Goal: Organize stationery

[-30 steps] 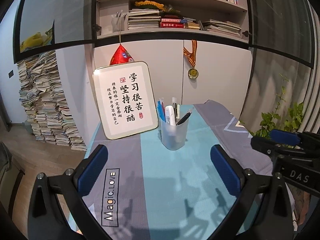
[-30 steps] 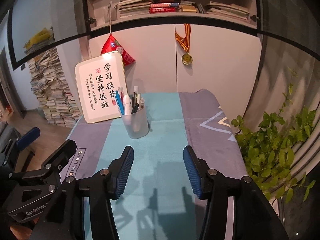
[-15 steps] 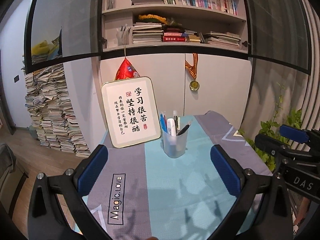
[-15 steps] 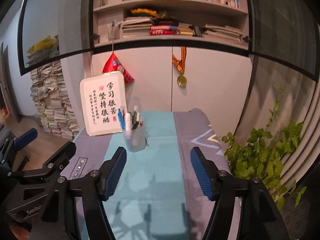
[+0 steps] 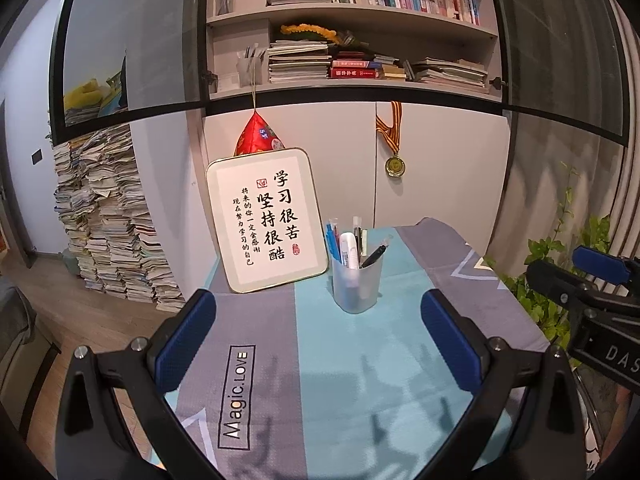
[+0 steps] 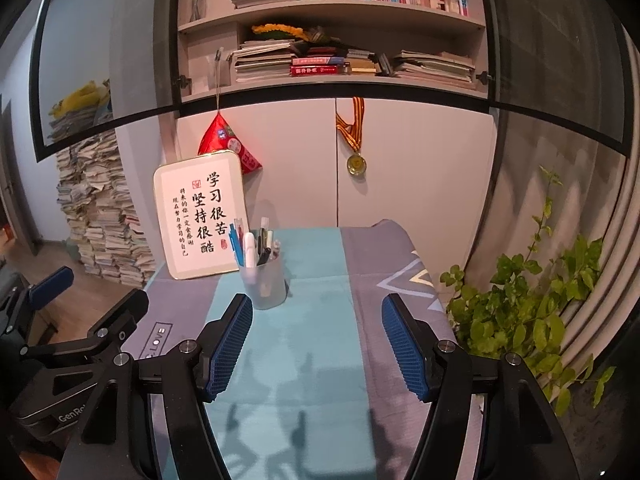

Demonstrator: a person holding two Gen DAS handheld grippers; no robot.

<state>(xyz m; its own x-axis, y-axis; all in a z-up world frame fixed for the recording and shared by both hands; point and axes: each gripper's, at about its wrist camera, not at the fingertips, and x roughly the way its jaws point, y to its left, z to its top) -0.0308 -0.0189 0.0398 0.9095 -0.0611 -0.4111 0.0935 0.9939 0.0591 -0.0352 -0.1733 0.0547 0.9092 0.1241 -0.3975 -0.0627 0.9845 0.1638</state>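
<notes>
A wall of grey cupboards (image 5: 440, 168) fills the background, with open bookshelves (image 5: 372, 32) above and a tall stack of papers (image 5: 108, 220) on the floor at the left. In front stands the bench (image 5: 460, 280), draped in a teal and grey cloth (image 5: 320, 360) printed with "Magic.LOVE". A leafy plant (image 6: 516, 312) grows beside its right edge. A white framed board (image 5: 266, 220) with black calligraphy leans upright at the back left of the bench, against the cupboard, with a red hanging pouch (image 5: 258, 136) just behind its top. A medal (image 5: 395, 166) on a striped ribbon hangs on the cupboard door.

Just to the right of the board, on the teal stripe, stands a translucent pen cup (image 5: 356, 284) (upright, apart from the board), holding the pens (image 5: 352, 244): blue ones, a white one, a black one leaning right.

The left gripper (image 5: 320, 344) hangs above the near cloth, its blue-padded fingers (image 5: 186, 344) spread wide with nothing between them. The right gripper (image 6: 316, 348) hangs likewise; its fingers (image 6: 230, 348) have just been opening and stand apart, empty, the cup well ahead of them.
</notes>
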